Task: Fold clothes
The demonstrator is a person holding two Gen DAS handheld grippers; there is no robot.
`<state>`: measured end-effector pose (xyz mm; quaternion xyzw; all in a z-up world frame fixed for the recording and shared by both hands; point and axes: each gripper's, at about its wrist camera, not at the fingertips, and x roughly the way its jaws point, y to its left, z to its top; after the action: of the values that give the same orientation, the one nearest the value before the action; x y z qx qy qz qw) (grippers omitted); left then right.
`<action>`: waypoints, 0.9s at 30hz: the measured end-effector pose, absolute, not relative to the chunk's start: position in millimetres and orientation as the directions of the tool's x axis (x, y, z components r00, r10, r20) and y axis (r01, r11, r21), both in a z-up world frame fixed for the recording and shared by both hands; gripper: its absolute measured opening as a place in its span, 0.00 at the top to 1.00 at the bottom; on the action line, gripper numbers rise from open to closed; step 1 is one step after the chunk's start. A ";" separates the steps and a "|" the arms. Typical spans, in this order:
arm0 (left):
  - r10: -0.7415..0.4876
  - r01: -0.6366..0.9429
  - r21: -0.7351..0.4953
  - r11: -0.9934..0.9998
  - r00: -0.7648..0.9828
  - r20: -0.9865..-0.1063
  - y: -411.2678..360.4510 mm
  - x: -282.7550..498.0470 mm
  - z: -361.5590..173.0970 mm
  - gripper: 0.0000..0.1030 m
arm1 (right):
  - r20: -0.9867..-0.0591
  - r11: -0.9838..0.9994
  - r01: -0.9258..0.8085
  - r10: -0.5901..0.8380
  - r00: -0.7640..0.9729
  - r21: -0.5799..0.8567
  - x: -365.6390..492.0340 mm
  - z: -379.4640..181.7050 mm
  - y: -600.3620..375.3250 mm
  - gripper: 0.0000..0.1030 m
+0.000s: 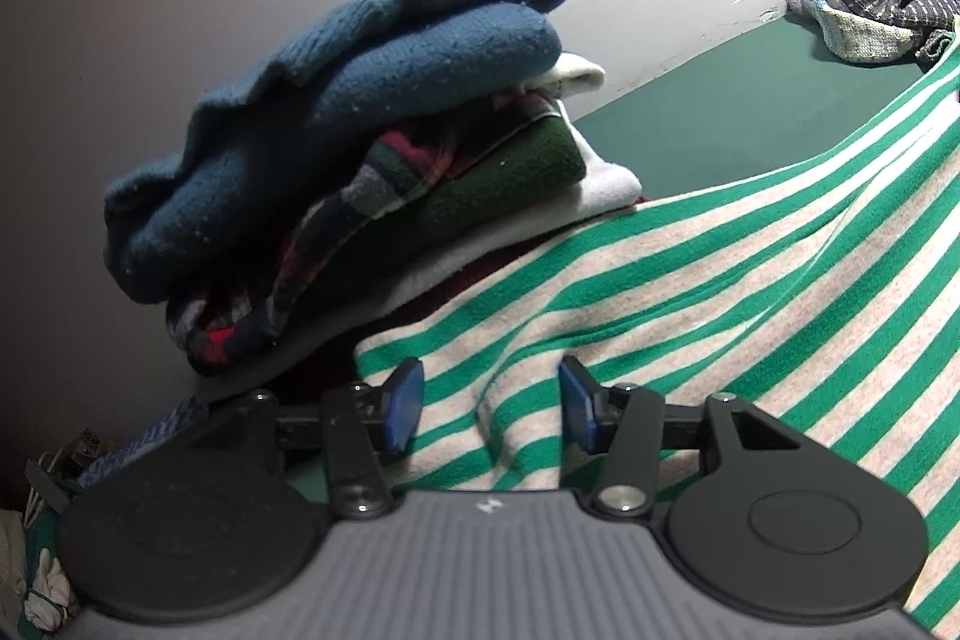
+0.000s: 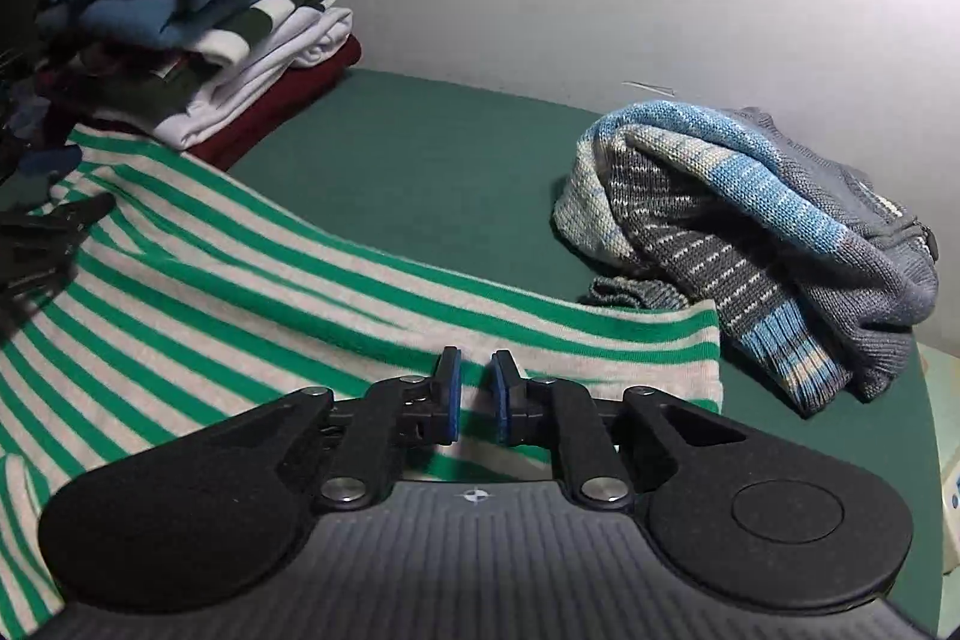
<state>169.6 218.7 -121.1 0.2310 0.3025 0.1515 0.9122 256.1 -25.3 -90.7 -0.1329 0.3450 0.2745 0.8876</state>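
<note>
The green-striped shirt (image 2: 252,274) lies spread for folding, the left gripper (image 1: 489,409) wide over it, the right gripper (image 2: 475,388) narrowed near its hem.

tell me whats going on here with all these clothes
A person is folding laundry on a green table with a handheld tool in each hand. Both are working on the green-and-grey striped top spread across the table. The left tool is open, its fingers either side of a ridge of the fabric. The right tool is nearly closed at the top's edge; whether it pinches cloth is unclear. A stack of folded clothes sits by the wall, and a crumpled blue-grey knit sweater waits at the right.
</note>
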 end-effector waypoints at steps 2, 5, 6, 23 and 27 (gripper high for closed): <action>0.416 -0.137 0.515 0.846 0.773 -0.478 218.5 169.9 -121.7 0.49 | -0.682 0.822 -0.568 0.393 0.617 -0.040 259.5 -88.6 -29.6 0.90; 0.416 -0.137 0.516 0.846 0.775 -0.476 220.6 172.0 -120.6 0.47 | -0.676 0.834 -0.551 0.389 0.625 -0.030 264.5 -85.3 -36.2 0.90; 0.417 -0.137 0.519 0.843 0.776 -0.473 221.0 171.9 -120.7 0.46 | -0.675 0.838 -0.545 0.387 0.628 -0.026 266.1 -84.2 -38.4 0.94; 0.265 -0.037 0.367 0.930 0.759 -0.595 221.3 183.7 -97.0 0.56 | -0.667 0.872 -0.461 0.248 0.703 -0.162 287.1 -96.8 -58.4 0.80; 0.273 -0.100 0.302 0.948 0.743 -0.611 239.9 180.1 -96.2 0.52 | -0.656 0.871 -0.460 0.247 0.713 -0.171 293.1 -97.0 -58.7 0.82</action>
<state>180.1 239.9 -96.2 0.1258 0.3439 0.1008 0.9251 293.1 -58.7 -97.0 -0.1633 0.3254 0.1942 0.9109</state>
